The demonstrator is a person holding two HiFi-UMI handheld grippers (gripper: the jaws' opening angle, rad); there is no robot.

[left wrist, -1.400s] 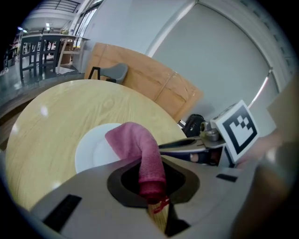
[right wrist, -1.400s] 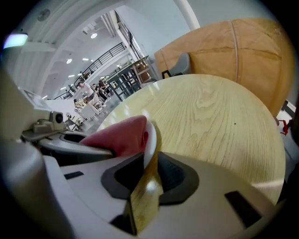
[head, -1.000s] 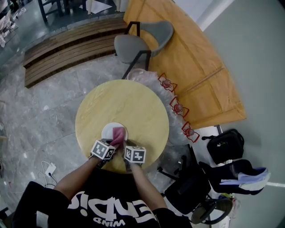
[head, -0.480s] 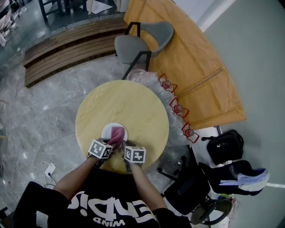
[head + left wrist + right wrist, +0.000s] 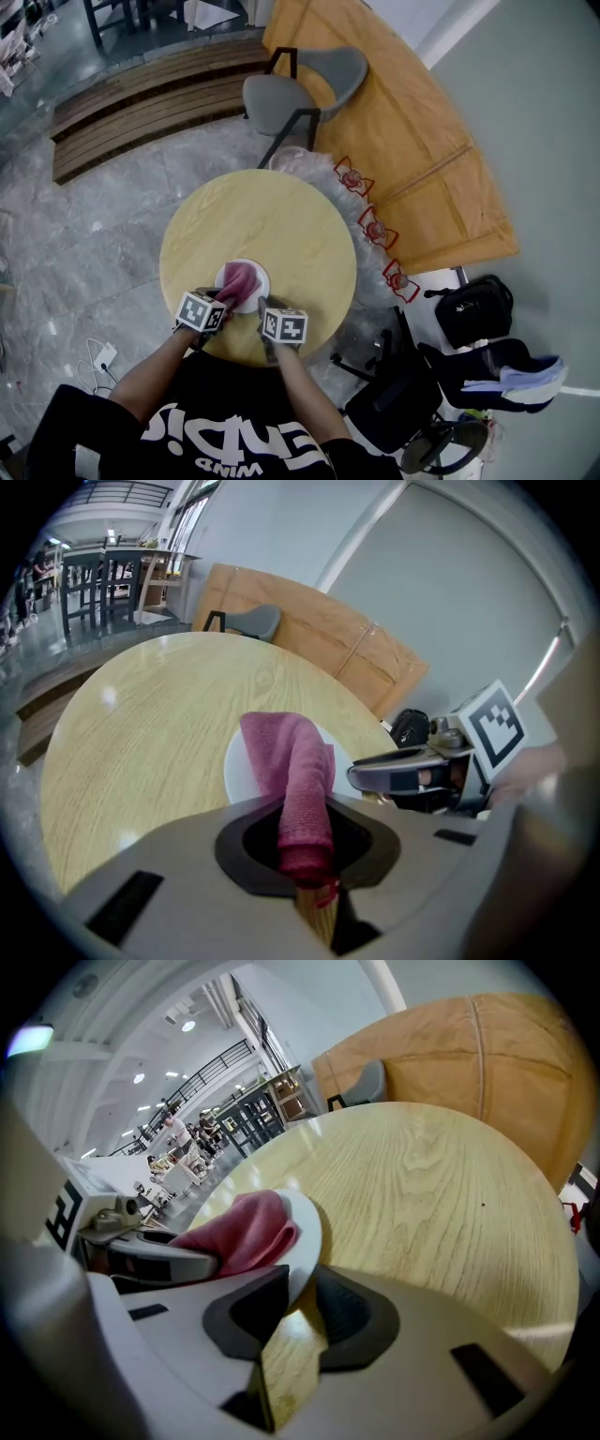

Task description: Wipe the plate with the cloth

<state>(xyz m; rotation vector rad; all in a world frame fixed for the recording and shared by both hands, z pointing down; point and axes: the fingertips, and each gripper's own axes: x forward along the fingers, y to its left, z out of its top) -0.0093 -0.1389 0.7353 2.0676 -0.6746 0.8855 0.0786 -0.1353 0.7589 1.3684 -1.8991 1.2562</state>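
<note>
Plate (image 5: 260,283): white, lower centre of the head view, on the round wooden table (image 5: 281,220), near its closest edge. Cloth (image 5: 238,278): pink, draped over the plate's left half. Left gripper (image 5: 225,298), just below the plate: jaws pinched tight on the cloth's bunched end. Right gripper (image 5: 263,310), at the plate's lower right: jaws partly spread with the plate rim between them, apparently clamped on it.
</note>
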